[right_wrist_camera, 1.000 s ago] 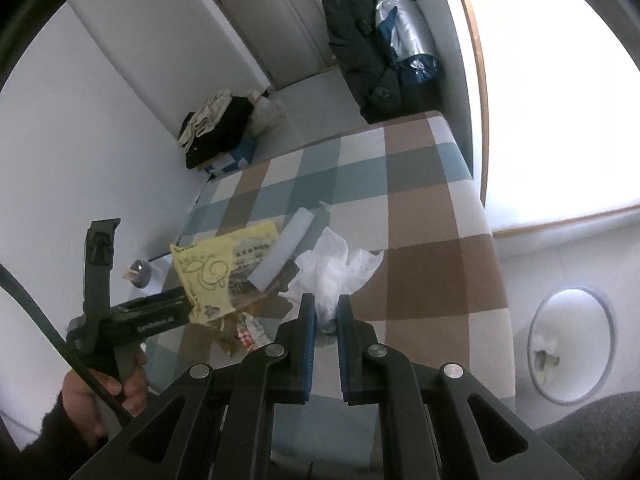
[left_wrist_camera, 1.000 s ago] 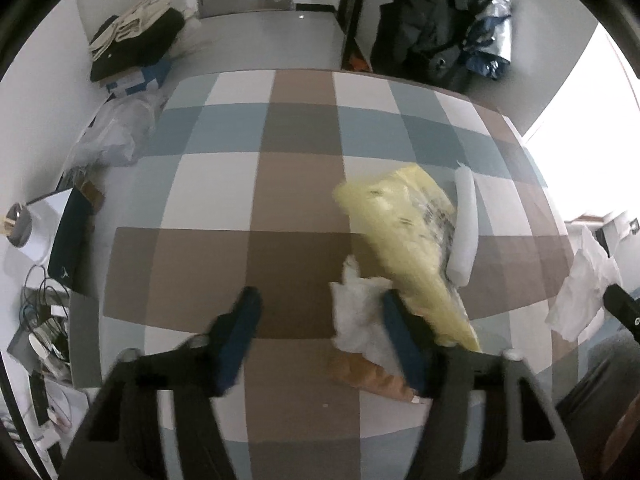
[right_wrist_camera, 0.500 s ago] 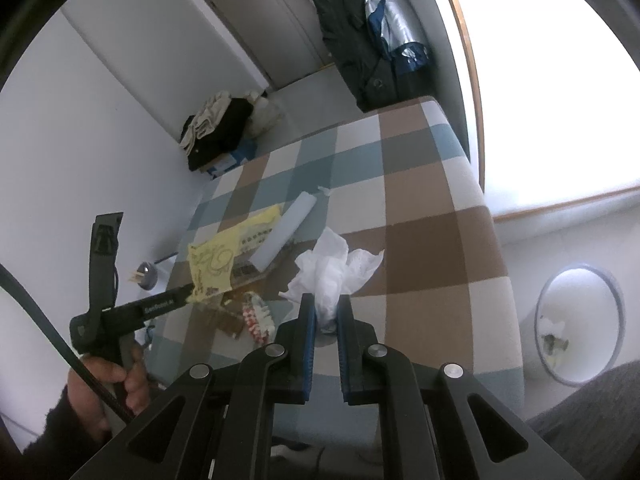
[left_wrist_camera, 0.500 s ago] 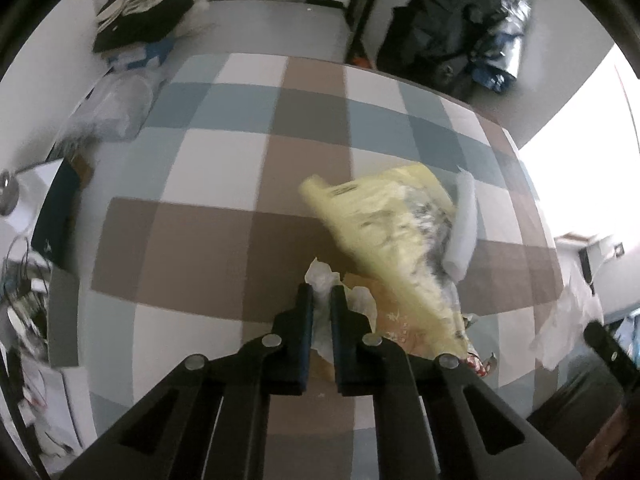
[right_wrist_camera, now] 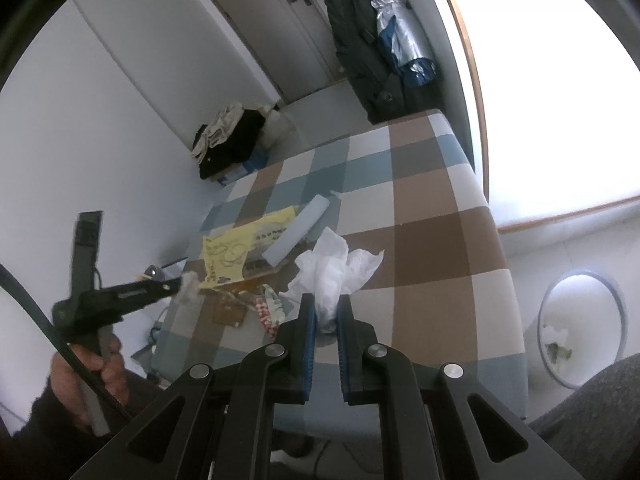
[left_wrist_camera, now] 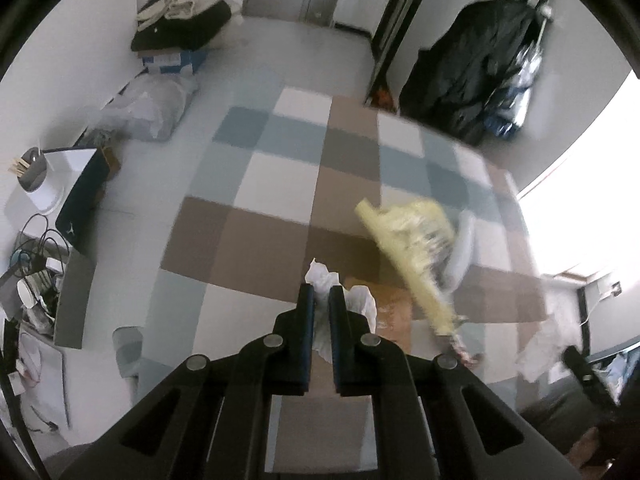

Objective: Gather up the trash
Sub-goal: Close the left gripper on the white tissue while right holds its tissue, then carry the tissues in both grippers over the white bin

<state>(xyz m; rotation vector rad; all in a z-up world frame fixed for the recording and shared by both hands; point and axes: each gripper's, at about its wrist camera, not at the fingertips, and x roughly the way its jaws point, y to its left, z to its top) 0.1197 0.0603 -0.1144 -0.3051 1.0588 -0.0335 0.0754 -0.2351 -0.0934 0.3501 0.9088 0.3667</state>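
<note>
**Tissues pinched in both grippers**

My left gripper (left_wrist_camera: pixel 319 294) has its fingers clamped on a small white tissue (left_wrist_camera: pixel 320 276), held above the near left edge of the checked table (right_wrist_camera: pixel 424 240). My right gripper (right_wrist_camera: pixel 324 312) is clamped on a bigger crumpled tissue (right_wrist_camera: pixel 332 264). A yellow wrapper (right_wrist_camera: pixel 236 248), a pale tube (right_wrist_camera: pixel 296 232) and snack packets (right_wrist_camera: pixel 270 308) lie between them on the table.

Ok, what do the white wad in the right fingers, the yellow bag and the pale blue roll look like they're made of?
White wad: thin tissue paper, matte, by its soft crumpled folds and ragged edges. Yellow bag: probably thin printed plastic film, since it lies creased and floppy; it could be paper. Pale blue roll: matte, smooth and evenly cylindrical, perhaps foam or rolled sheet; the material is unclear.
</note>
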